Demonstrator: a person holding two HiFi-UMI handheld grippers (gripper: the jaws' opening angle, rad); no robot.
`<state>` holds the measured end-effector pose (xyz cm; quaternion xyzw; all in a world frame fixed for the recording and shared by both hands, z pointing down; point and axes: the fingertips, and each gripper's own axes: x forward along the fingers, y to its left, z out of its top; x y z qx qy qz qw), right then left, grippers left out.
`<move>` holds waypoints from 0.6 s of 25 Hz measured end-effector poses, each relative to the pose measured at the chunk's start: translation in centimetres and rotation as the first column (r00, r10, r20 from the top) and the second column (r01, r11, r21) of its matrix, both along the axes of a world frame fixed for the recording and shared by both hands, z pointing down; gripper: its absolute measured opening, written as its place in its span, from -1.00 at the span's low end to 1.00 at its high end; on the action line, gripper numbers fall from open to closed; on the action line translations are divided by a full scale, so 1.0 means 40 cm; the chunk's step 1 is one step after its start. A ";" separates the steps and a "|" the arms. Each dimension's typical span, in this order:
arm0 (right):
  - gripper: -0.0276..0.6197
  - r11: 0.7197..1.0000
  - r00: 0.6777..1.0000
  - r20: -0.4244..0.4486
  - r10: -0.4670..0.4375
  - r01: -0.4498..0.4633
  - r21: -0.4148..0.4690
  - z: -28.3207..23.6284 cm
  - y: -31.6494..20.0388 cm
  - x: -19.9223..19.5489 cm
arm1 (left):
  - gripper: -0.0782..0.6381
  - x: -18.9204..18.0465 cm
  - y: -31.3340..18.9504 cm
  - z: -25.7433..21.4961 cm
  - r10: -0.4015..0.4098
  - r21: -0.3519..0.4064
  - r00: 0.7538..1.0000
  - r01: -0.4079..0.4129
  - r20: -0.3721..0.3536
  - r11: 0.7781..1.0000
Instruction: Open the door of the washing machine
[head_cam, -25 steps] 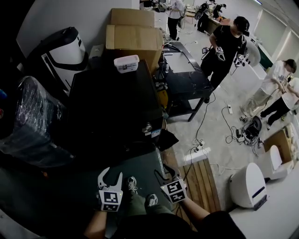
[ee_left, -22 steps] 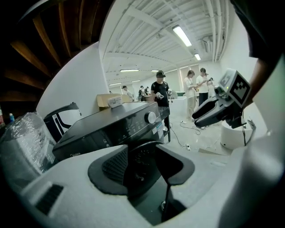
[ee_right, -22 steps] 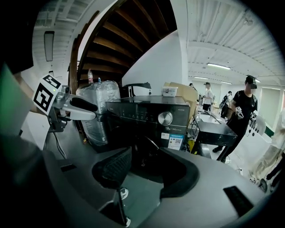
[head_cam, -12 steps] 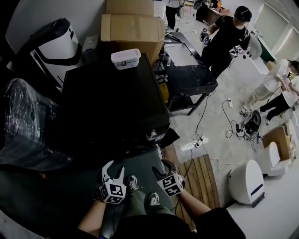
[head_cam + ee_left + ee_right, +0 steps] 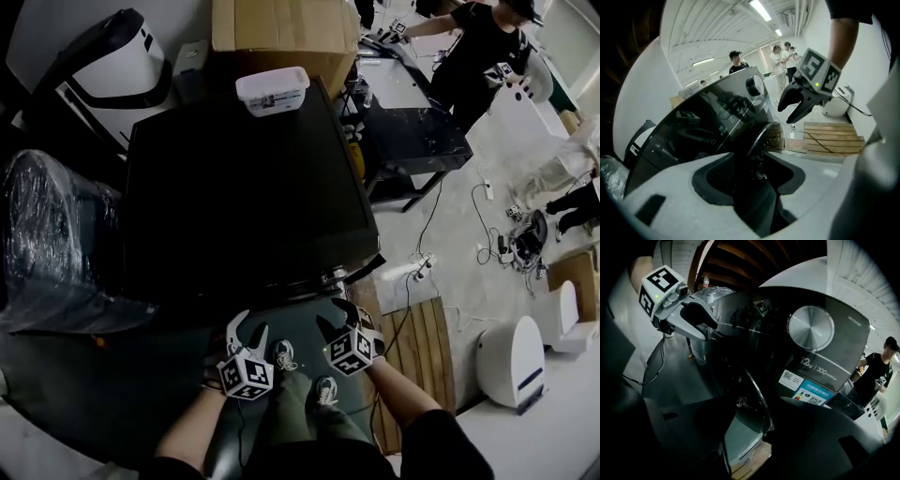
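Observation:
The black washing machine (image 5: 244, 178) fills the middle of the head view, seen from above. Its front panel with a round silver dial (image 5: 811, 327) and the curved rim of the round door (image 5: 757, 394) show in the right gripper view. That door rim (image 5: 757, 140) also lies ahead of the white jaws in the left gripper view. My left gripper (image 5: 247, 330) hangs open just before the machine's front edge, holding nothing. My right gripper (image 5: 336, 317), black-fingered, is beside it with its jaws opening and nothing between them. Each gripper sees the other: right gripper (image 5: 793, 108), left gripper (image 5: 701, 315).
A clear plastic box (image 5: 272, 91) stands on the machine's back edge, cardboard boxes (image 5: 281, 28) behind it. A plastic-wrapped bundle (image 5: 56, 244) sits at left, a wooden pallet (image 5: 417, 347) and cables at right. People stand at the far right by a black table (image 5: 412, 122).
Both grippers have come down and forward, closer to the machine's front edge, and their marker cubes have rolled. The right gripper's jaws stand wider than before.

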<state>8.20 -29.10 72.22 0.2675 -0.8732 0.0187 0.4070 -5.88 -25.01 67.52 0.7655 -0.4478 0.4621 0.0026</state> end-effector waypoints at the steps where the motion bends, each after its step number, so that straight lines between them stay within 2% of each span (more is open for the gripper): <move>1: -0.24 1.000 1.000 -0.014 -0.013 0.013 0.004 0.016 -0.012 -0.005 | -0.24 -0.003 -0.005 0.011 0.009 -0.007 1.000 -0.009 0.012 1.000; 9: -0.21 0.992 0.986 -0.117 -0.120 0.123 0.022 0.094 -0.051 -0.034 | -0.24 -0.018 -0.037 0.061 0.019 -0.032 0.998 -0.018 0.055 0.999; 15: -0.22 0.986 0.973 -0.167 -0.161 0.164 0.005 0.140 -0.076 -0.042 | -0.23 -0.007 -0.046 0.095 0.043 -0.049 0.995 -0.038 0.092 0.998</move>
